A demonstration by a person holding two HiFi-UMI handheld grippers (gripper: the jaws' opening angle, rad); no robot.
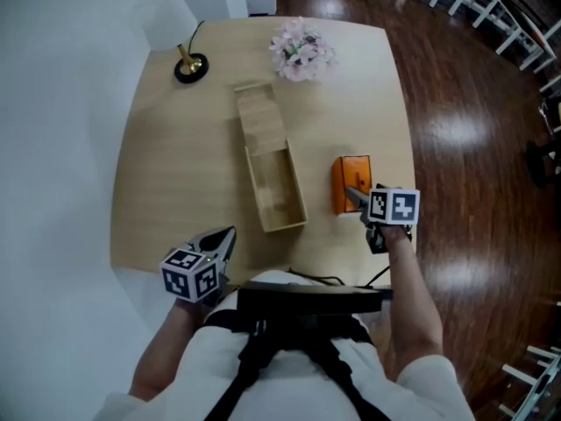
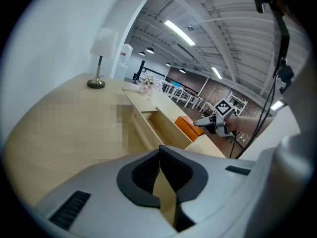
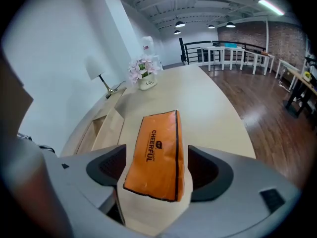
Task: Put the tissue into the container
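An orange tissue pack (image 1: 352,181) lies flat on the round wooden table (image 1: 175,191), right of the container. The container (image 1: 279,196) is a long wooden box, with its near half uncovered and its lid slid to the far end. My right gripper (image 1: 354,197) is open at the pack's near end. In the right gripper view the pack (image 3: 156,152) lies between the wide jaws, and the pads do not press it. My left gripper (image 1: 226,235) hovers at the table's near edge, left of the container (image 2: 161,125). Its jaws stand shut with nothing between them.
A small lamp (image 1: 190,64) with a black base stands at the far left of the table. A vase of pale flowers (image 1: 301,49) stands at the far edge behind the container. Dark wood floor (image 1: 456,103) lies to the right, with white chairs beyond.
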